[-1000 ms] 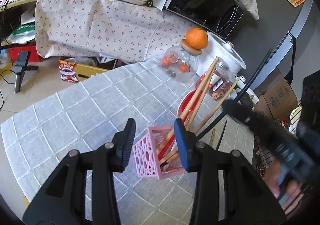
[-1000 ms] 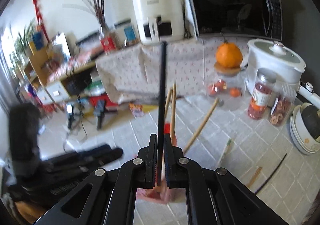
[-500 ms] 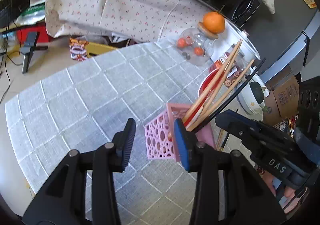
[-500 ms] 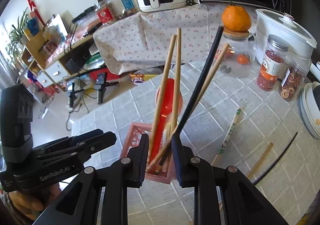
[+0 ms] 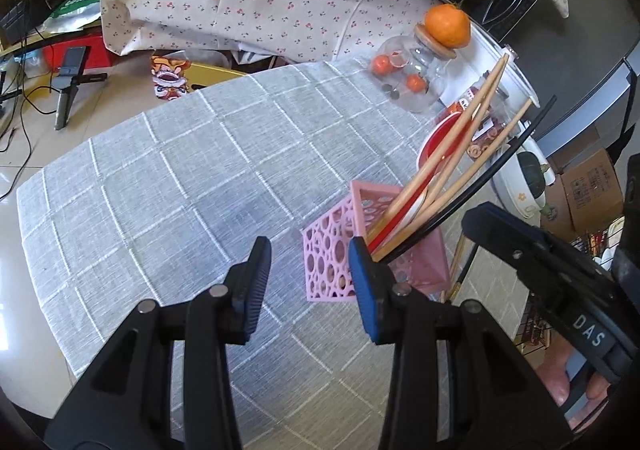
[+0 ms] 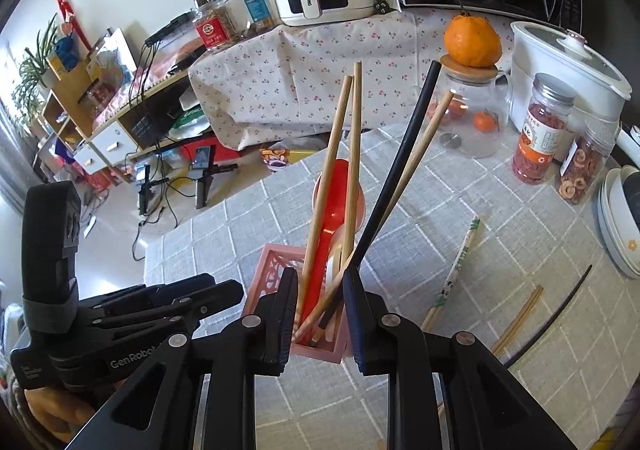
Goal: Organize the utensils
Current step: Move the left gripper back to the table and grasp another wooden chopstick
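Right gripper [image 6: 318, 306] jaws just opened, narrow gap, black chopstick [image 6: 394, 180] released, leaning in pink basket [image 6: 276, 270]. Left gripper [image 5: 308, 270] half open, empty, beside the basket. Risk: retreating jaws snag leaning sticks, tipping the basket; 4 chopsticks remain on the cloth.

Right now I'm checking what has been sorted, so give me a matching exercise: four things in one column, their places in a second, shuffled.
Things:
1. black chopstick
2. orange
3. paper-wrapped chopsticks
4. red spoon

Places:
A. lying on the tablecloth, right of the pink basket
B. on the wooden lid of the glass jar
C. standing in the pink basket, bowl end up
D. leaning in the pink basket beside a wooden chopstick

Pairs: 1-D, 2-B, 3-A, 4-C
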### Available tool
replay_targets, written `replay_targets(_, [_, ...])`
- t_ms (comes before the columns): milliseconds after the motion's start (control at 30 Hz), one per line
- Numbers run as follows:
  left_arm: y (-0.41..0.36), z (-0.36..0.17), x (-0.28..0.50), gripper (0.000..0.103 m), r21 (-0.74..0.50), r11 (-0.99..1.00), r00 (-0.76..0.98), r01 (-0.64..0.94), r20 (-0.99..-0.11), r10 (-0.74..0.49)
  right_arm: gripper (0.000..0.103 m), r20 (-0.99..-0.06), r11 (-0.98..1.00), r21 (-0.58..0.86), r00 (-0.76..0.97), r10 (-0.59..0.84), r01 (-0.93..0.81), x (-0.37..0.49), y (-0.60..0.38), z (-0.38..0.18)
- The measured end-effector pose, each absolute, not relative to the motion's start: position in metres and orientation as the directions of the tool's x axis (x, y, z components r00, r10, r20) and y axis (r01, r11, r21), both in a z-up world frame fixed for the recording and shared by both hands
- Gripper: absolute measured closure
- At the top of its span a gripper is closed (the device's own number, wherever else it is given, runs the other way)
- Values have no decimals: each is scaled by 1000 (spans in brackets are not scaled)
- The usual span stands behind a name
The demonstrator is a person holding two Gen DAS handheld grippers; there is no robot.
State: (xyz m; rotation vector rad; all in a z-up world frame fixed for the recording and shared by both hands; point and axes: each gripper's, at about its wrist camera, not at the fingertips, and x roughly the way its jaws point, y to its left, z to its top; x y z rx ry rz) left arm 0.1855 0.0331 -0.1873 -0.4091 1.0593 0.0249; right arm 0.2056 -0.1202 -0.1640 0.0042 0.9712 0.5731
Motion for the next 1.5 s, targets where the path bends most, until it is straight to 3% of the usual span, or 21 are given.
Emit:
replay_targets(433, [10,-175,171,61,-176,965,480,-193,-875,-64,79,-771,865,238,455,445,-442,187,-150,-148])
replay_targets(633, [-7,-172,158,61,-141,976,467,-165,-883,-49,71,-813,897,238,429,394,-372,187,-178,-154])
replay_targets(1000, [-74,-200,144,61,-254,967,293,-5,-925,-241,70,-930,962,271,264,254,29,217,-276,-212])
replay_targets(1367, [-144,-270,165,61,-315,949,15,-3,-949,-315,70,-944,971,237,241,223,31,212,-291,-213])
replay_targets(1500, [-151,-271,175,64,-281,960,26,-8,-959,-281,70,-949,974,225,234,209,41,213,-297,-218])
